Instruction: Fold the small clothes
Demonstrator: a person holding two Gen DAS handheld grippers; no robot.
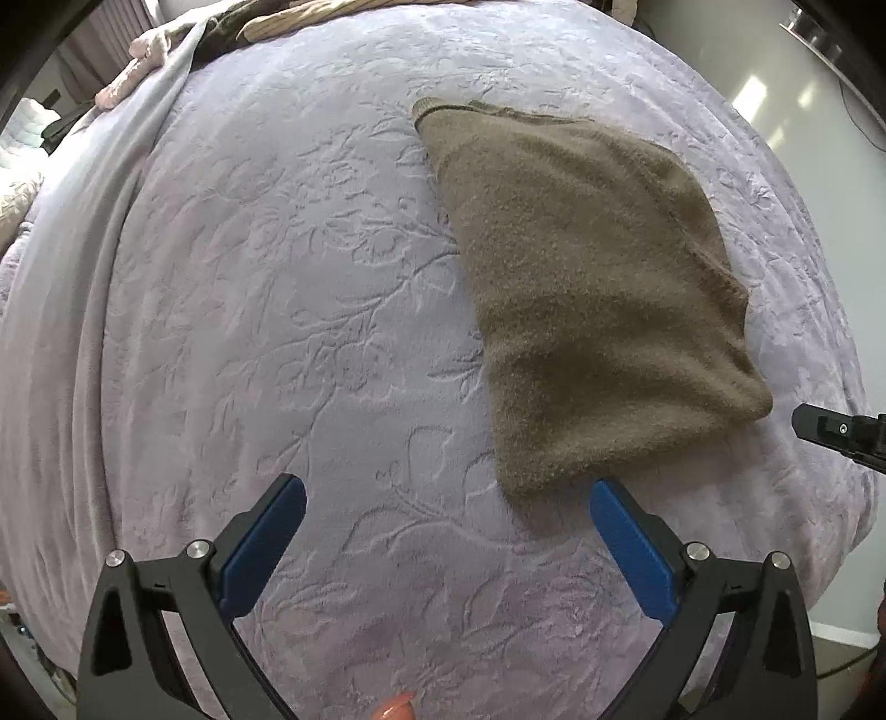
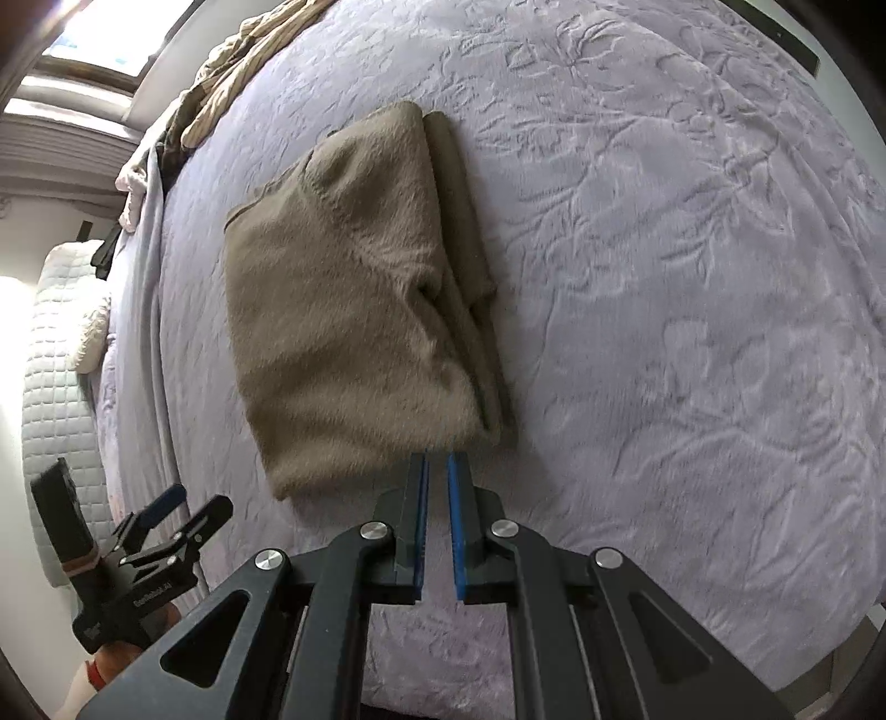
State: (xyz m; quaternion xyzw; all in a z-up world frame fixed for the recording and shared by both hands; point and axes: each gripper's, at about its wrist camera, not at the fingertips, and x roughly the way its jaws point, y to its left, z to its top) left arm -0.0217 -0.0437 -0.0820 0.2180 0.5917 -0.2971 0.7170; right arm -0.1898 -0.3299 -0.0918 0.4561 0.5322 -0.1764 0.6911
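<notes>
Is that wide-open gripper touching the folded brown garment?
Apart. In the left wrist view the left gripper stands open over bare bedspread; the brown garment lies beyond its fingertips, not between them.

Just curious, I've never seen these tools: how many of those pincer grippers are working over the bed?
2. The left gripper hangs open beside the folded brown garment; the right gripper is shut at its near edge.

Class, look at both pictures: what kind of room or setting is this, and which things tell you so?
Most likely a bedroom. A folded brown garment lies on a lilac embossed bedspread, with a quilted white pillow and more clothes heaped at the bed's far edge.
</notes>
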